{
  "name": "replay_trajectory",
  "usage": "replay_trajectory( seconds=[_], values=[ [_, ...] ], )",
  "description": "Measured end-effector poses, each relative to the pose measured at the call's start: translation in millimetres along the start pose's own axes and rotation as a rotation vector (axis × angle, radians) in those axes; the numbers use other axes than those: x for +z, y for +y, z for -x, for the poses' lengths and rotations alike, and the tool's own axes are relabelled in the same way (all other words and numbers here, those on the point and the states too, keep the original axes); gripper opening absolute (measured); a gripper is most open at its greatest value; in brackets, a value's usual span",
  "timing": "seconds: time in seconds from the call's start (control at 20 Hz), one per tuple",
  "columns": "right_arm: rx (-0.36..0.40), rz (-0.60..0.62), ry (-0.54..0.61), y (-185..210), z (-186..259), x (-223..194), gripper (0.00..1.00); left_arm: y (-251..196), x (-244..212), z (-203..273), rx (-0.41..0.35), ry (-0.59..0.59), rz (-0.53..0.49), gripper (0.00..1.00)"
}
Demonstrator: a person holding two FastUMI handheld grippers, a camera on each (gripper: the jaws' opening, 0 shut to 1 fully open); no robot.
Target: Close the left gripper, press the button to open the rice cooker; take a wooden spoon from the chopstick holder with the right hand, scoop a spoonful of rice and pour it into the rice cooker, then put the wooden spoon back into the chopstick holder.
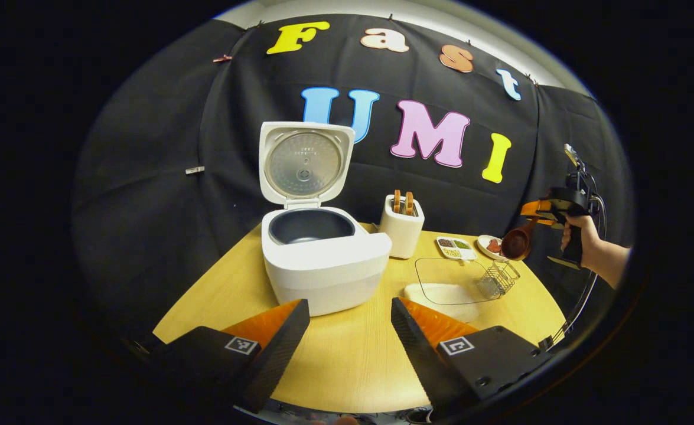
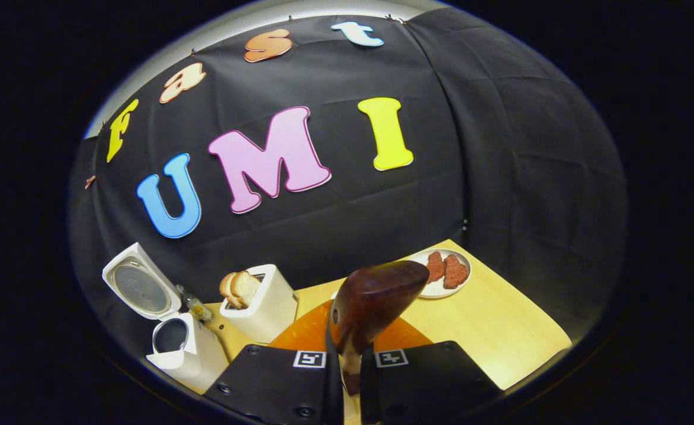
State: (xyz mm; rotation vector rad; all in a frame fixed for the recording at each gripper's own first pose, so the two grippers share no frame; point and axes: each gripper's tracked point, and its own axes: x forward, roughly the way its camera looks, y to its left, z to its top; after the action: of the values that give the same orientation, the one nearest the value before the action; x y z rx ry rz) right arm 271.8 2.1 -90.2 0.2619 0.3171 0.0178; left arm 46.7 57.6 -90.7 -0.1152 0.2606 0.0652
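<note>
Your right gripper (image 2: 351, 378) clamped the spoon (image 2: 373, 304) for scooping; your left gripper (image 1: 349, 330) hung open, cooker (image 1: 323, 260) lid already up.

Left gripper (image 1: 349, 330) fingers (image 1: 279, 345) apart

White rice cooker (image 1: 323, 260), dark brown wooden spoon (image 2: 373, 301), yellow table (image 1: 347, 360)

Left gripper view low over table (image 1: 347, 366), both views sharing rice cooker (image 1: 317, 254)
</note>
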Motion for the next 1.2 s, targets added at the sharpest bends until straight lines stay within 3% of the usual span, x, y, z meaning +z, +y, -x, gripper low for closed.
replay_trajectory(
  seconds=[0.2,0.45,0.75,1.0,1.2],
  values=[
    [0.066,0.008,0.005,44,9,-15,0.15,15,-12,10,0.002,0.011,0.047,0.96],
    [0.102,0.04,0.072,74,4,-63,0.16,21,-29,12,-0.017,0.051,0.076,0.96],
    [0.074,0.066,0.131,73,-20,-136,0.16,26,-50,4,-0.017,0.084,-0.003,0.96],
    [0.022,0.165,0.097,68,-33,-170,0.15,35,-72,1,0.005,0.117,0.011,0.96],
    [0.011,0.109,0.091,77,-30,-184,0.16,40,-96,-1,0.015,0.162,0.053,0.96]
  ],
)
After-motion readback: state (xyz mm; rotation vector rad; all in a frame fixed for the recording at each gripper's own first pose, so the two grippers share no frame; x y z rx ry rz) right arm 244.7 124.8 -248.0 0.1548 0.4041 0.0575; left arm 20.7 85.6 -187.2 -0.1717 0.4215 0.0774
